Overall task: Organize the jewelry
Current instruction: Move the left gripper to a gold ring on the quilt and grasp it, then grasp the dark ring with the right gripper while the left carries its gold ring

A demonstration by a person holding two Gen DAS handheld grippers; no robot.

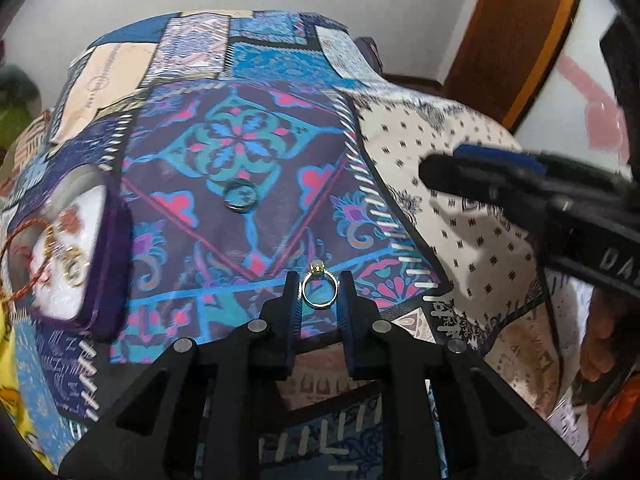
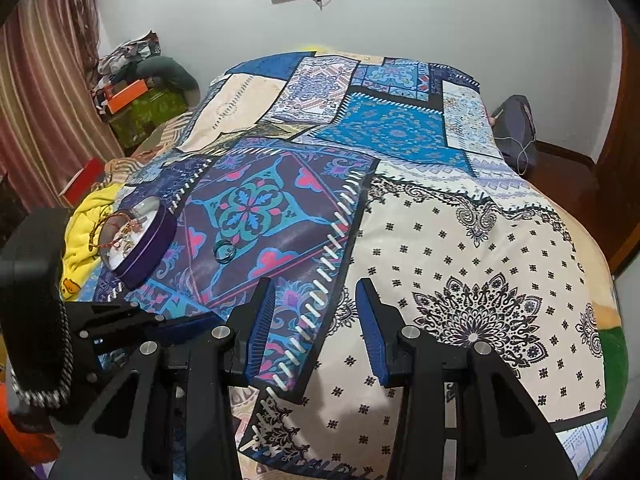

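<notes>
In the left wrist view a gold ring with a small stone stands between the tips of my left gripper, whose pads sit against its sides just above the bedspread. A dark silver ring lies flat on the purple patch further ahead; it also shows in the right wrist view. A purple round tin with white lining holds gold jewelry and a red cord at the left; it also shows in the right wrist view. My right gripper is open and empty over the bedspread.
A patterned patchwork bedspread covers the bed. A yellow cloth lies beside the tin. Clutter and an orange box stand by the curtain at the far left. A dark bag sits at the bed's far right. A wooden door stands right.
</notes>
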